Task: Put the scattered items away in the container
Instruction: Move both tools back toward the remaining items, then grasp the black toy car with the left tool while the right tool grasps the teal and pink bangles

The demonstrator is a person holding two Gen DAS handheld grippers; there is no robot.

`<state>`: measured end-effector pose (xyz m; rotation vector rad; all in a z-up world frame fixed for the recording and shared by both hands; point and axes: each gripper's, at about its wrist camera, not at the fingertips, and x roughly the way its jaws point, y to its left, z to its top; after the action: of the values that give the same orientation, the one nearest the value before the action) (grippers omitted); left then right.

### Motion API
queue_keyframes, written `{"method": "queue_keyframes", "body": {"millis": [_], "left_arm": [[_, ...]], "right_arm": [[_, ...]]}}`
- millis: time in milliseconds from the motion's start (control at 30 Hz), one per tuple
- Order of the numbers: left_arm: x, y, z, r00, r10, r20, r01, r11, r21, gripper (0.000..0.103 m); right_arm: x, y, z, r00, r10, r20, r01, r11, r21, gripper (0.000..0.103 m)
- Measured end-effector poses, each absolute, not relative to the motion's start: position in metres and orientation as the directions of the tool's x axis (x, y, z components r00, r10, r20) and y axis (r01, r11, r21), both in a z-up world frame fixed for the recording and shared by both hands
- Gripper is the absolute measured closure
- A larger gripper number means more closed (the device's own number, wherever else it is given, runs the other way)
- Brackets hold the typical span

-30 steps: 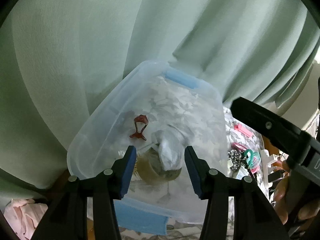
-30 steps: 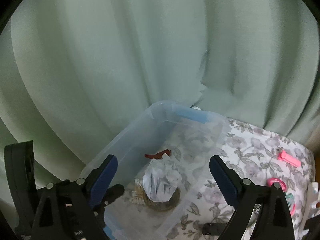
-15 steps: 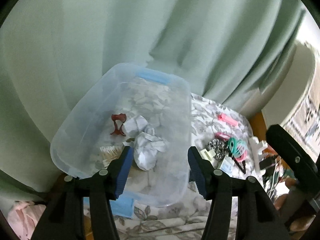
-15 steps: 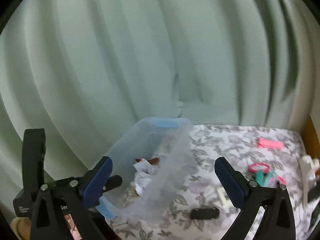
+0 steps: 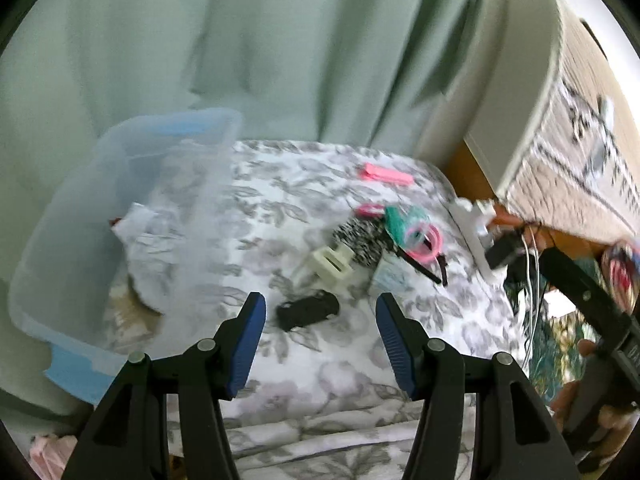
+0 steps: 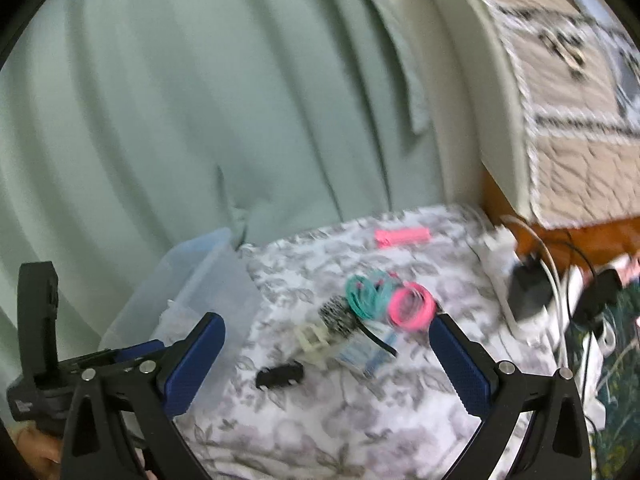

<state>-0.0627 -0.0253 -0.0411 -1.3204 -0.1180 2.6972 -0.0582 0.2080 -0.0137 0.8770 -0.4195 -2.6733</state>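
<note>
Container, clear plastic, now sits at the left of both views instead of centred, crumpled paper inside. Both claws have swung right over the floral surface. Left claw and right claw both gape empty above a black clip.

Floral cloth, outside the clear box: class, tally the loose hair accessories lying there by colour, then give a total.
Pink: 3 (flat clip, small clip, elastic bands)
Teal: 1 (elastic bands)
Black: 1 (claw clip)
Cream: 1 (claw clip)
Black-and-white: 1 (scrunchie)
Total: 7
</note>
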Motion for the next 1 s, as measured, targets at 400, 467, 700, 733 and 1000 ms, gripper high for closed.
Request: {"method": "queue_keyframes", "body": {"millis": [400, 467, 700, 733, 1000], "left_arm": [[-0.084, -0.008, -0.109, -0.481, 0.117, -0.869, -0.103, -0.992, -0.077, 0.045], [-0.089, -0.008, -0.116, -0.472, 0.108, -0.875, -0.104, -0.992, -0.066, 0.045], [-0.112, -0.004, -0.139, -0.446, 0.082, -0.891, -0.131, -0.991, -0.026, 0.045], [-0.116, -0.004, -0.142, -0.444, 0.079, -0.892, -0.139, -0.990, -0.019, 0.045], [-0.151, -0.010, -0.174, -0.376, 0.055, -0.925, -0.149, -0.989, 0.002, 0.045]], "right_arm": [[-0.074, 0.226, -0.066, -0.669, -0.320, -0.671, 0.079, -0.928, 0.364, 0.001], [-0.077, 0.231, -0.075, -0.657, -0.309, -0.687, 0.051, -0.928, 0.369, 0.002], [-0.095, 0.234, -0.096, -0.603, -0.318, -0.732, 0.015, -0.921, 0.389, 0.014], [-0.097, 0.234, -0.098, -0.597, -0.320, -0.736, 0.012, -0.920, 0.391, 0.017], [-0.124, 0.226, -0.110, -0.553, -0.339, -0.761, 0.008, -0.916, 0.402, 0.026]]}}
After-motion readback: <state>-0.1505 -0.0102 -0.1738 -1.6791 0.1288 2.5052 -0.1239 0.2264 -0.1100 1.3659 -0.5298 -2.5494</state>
